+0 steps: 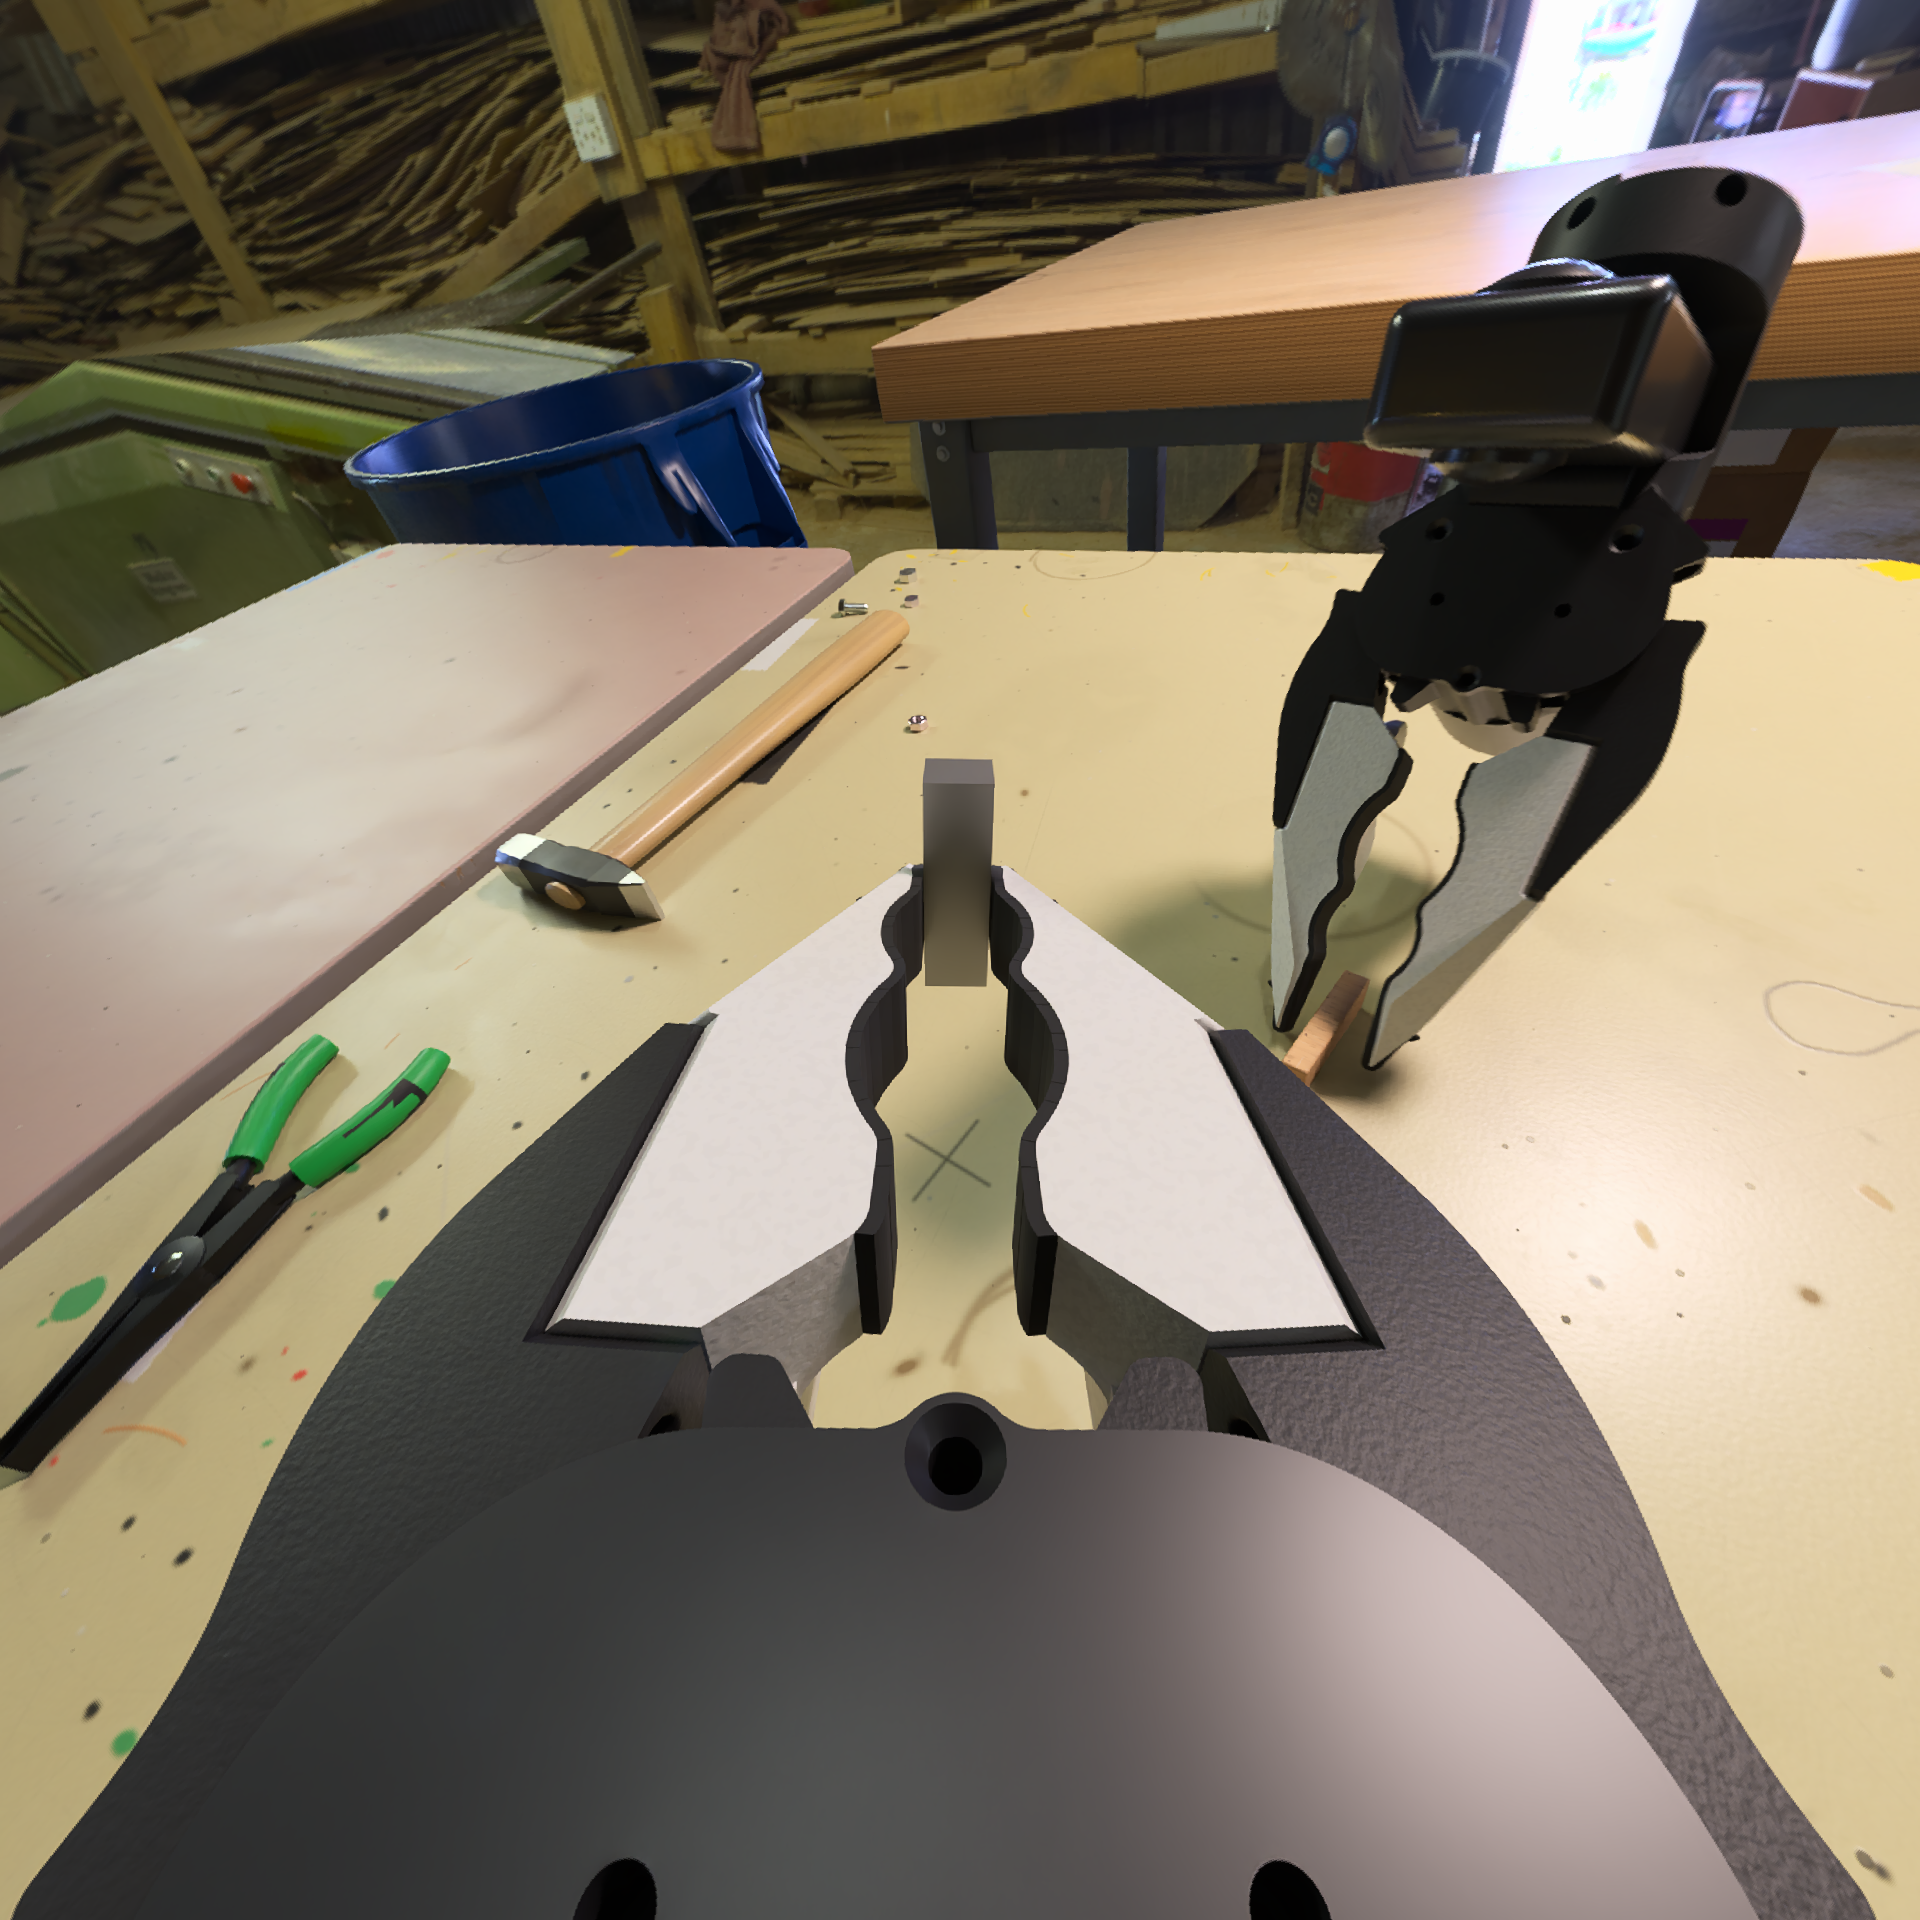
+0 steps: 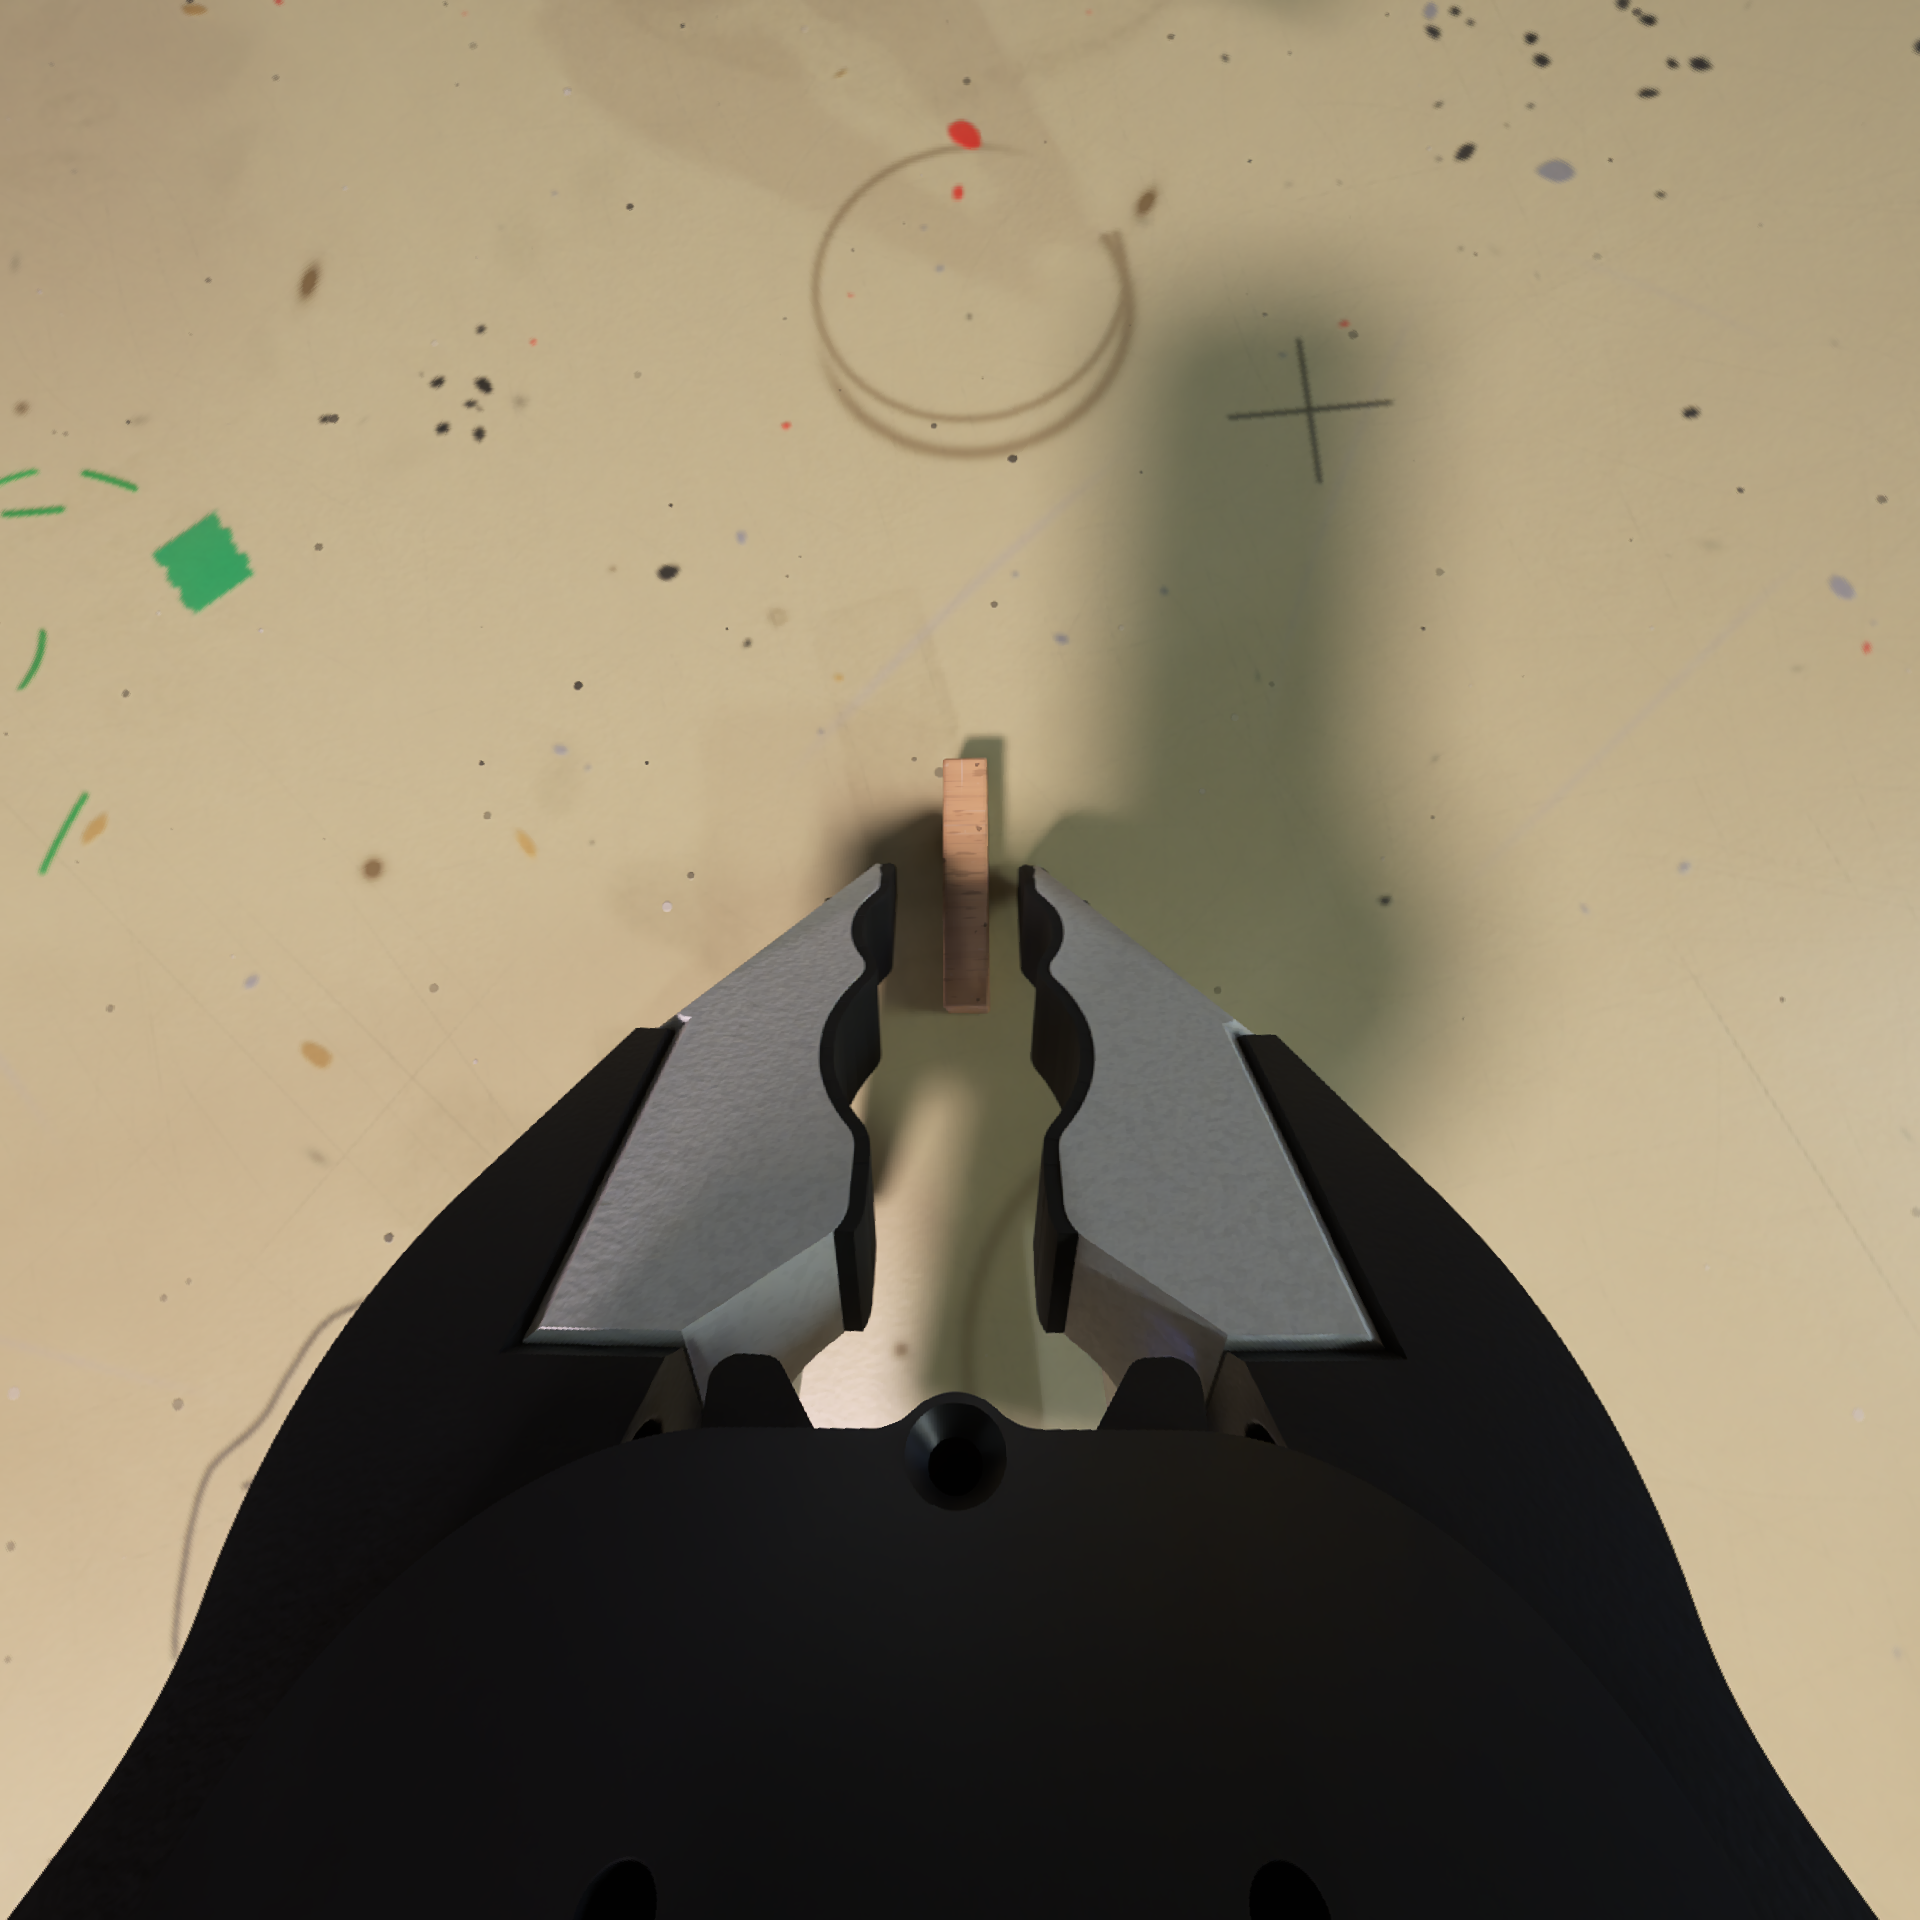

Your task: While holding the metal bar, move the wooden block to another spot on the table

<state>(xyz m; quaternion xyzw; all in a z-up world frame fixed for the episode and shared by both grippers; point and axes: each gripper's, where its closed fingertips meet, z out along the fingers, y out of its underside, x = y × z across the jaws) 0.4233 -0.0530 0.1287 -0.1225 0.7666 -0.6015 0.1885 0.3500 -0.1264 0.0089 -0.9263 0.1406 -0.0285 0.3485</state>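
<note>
Straddling wooden block (image 2: 964, 883) — right gripper (image 2: 956, 883) fingers apart, untouching

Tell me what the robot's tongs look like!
Both tongs have a dark, rounded, bumpy-textured body and two pale grey pointed fingers lined with wavy black pads. A round screw hole sits behind the fingers. The right tongs, seen from afar, carry a boxy black camera and round cap. No cables show.
</note>
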